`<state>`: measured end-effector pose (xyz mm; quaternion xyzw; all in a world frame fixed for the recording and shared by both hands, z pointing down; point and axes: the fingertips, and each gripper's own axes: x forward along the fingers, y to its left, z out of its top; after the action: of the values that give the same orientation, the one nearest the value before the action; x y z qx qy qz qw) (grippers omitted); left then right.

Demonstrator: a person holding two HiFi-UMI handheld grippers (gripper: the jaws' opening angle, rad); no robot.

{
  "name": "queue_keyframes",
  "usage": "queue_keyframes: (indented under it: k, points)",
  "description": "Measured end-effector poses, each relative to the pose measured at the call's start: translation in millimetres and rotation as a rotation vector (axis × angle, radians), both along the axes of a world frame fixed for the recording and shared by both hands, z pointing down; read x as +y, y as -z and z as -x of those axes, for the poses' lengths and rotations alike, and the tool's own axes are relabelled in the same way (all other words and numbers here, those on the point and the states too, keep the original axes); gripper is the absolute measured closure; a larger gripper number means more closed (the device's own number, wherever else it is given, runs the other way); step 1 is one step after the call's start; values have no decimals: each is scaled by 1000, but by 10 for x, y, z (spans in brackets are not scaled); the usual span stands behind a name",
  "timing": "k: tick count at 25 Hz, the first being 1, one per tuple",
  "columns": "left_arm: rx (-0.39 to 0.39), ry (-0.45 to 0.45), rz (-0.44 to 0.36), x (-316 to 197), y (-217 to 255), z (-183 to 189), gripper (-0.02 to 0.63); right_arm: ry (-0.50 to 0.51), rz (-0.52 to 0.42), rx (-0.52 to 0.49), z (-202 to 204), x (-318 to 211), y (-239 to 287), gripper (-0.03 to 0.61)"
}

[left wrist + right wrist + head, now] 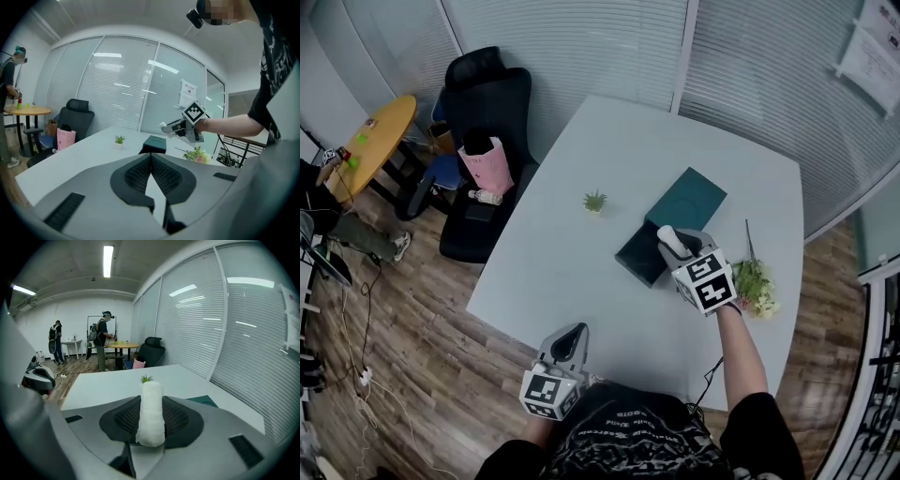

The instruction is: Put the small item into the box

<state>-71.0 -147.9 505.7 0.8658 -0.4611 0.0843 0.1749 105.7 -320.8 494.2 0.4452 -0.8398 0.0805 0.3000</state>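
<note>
- Over the near, darker end of the teal box (688, 198), above the white table (572, 272), the right gripper (673, 244) is hovering. Its jaws are clamping a white rolled item (151, 409), which is sticking out past their tips.
- At the table's near edge, the left gripper (571, 337) is hanging with its jaws pressing together on nothing.
- A small potted plant (594, 202) is standing left of the box, apart from it, and a bunch of flowers (757, 281) is lying on its right.
</note>
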Motion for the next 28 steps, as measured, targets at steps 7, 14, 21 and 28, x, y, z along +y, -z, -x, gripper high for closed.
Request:
queue_keyframes:
  k: [7,14,21,28]
  points:
    - [33,79,27,-53,29,127,595,38,119,73,-65,-295,-387,434]
    - [14,89,36,-101,25,131,595,8,235,85,-84,-547,-829,434]
    - [1,87,33,-197,39,99,595,18,338,103,66,-632,-1187,434]
    - [-36,87,49,-215,-6,117,595,15,415,145,119,-636,-1445,434]
